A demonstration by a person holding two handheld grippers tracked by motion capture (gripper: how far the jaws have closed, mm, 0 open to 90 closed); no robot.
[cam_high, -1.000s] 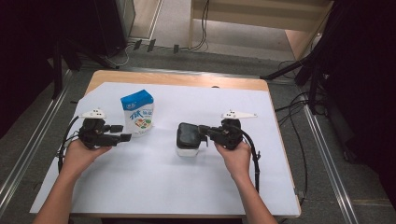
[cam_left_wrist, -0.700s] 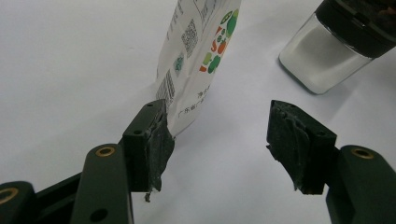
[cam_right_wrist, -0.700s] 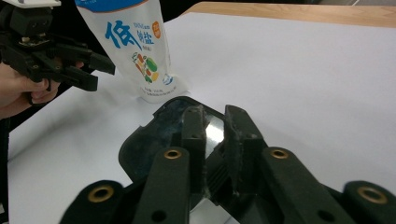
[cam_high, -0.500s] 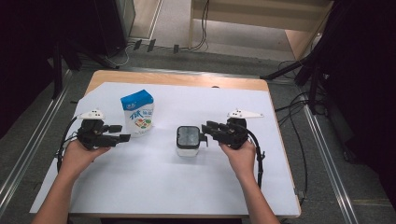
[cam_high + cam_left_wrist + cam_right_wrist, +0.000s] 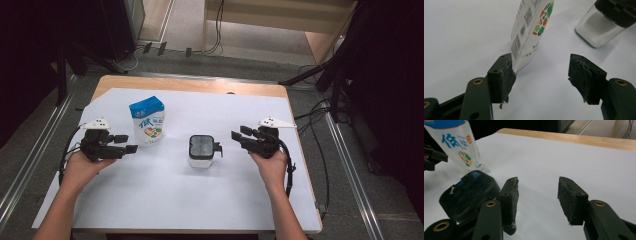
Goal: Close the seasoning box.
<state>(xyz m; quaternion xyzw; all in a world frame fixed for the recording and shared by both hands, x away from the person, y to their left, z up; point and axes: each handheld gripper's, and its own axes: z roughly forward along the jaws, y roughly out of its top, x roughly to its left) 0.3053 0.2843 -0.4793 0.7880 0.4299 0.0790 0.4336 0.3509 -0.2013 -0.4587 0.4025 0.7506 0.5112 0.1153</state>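
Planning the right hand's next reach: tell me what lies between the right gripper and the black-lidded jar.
Nothing but bare white sheet: in the high view the right gripper, jaws just opened and empty, stands apart from the jar.

- bag (image 5: 527, 32) beside the jar (image 5: 604, 22): top cut off by the upper edge (left gripper view)
- jar's lid runs past that same edge, print on bag too small to read
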